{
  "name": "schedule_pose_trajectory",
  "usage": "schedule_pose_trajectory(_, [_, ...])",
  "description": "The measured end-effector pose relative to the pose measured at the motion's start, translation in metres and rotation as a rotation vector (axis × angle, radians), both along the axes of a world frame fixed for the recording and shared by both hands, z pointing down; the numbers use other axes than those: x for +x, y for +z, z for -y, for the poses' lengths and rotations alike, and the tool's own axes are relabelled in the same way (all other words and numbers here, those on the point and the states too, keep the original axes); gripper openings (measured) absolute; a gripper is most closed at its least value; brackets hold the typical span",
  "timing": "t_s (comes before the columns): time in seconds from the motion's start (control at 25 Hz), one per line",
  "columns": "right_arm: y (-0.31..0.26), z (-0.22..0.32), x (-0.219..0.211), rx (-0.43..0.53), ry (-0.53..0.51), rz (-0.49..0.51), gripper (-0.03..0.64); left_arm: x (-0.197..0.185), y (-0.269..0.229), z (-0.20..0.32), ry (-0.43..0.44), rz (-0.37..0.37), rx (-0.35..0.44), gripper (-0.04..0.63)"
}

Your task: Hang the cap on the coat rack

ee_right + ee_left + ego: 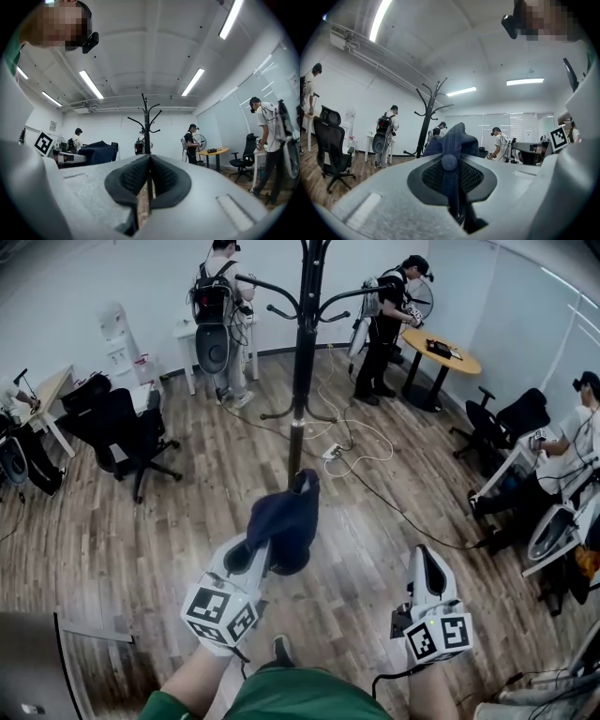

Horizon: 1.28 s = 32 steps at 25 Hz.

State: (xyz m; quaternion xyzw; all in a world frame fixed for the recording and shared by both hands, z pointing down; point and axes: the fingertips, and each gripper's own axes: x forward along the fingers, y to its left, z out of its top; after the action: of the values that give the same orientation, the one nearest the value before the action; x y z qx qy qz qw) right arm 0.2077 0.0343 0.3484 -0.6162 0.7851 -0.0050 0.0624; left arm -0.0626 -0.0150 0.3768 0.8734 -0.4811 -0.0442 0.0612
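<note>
Cap (286, 521) | pinched by its fabric in the left gripper (265, 557), held up facing the coat rack (305, 343), well apart from its hooks, apparently for carrying over | right gripper (427, 563) pressed together, empty, idle alongside

Left gripper (451, 164) jaws pinched on cap (457, 137), fabric bunched above; rack (426, 123) stands beyond at 11 o'clock, well apart.

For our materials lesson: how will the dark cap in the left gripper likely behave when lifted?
Probably floppy: the cap bunches and droops where the left gripper pinches it. Likely light: one pinch on cloth carries it. It may sag over a coat rack hook.
</note>
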Motion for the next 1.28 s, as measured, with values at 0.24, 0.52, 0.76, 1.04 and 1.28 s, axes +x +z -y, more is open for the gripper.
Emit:
schedule_pose_trajectory(0.24, [0.004,0.034,-0.013,-0.023,0.033,-0.009,0.002,-0.016,0.006,0.042,0.019,-0.004,0.005,0.038])
schedule_pose_trajectory(0.52, [0.018,0.067,-0.027,-0.05,0.051,0.006,0.002,-0.035,0.022,0.075,0.022,-0.009,-0.028,0.038])
schedule_pose_trajectory(0.76, [0.023,0.089,-0.043,-0.059,0.02,0.016,0.002,-0.058,0.019,0.09,-0.021,-0.003,-0.028,0.038])
schedule_pose_trajectory(1.04, [0.034,0.13,-0.057,-0.069,-0.049,0.034,0.002,-0.076,0.019,0.109,-0.09,0.007,-0.023,0.038])
schedule_pose_trajectory(1.28, [0.031,0.18,-0.064,-0.059,-0.129,0.047,0.002,-0.086,0.009,0.134,-0.174,0.016,-0.004,0.038])
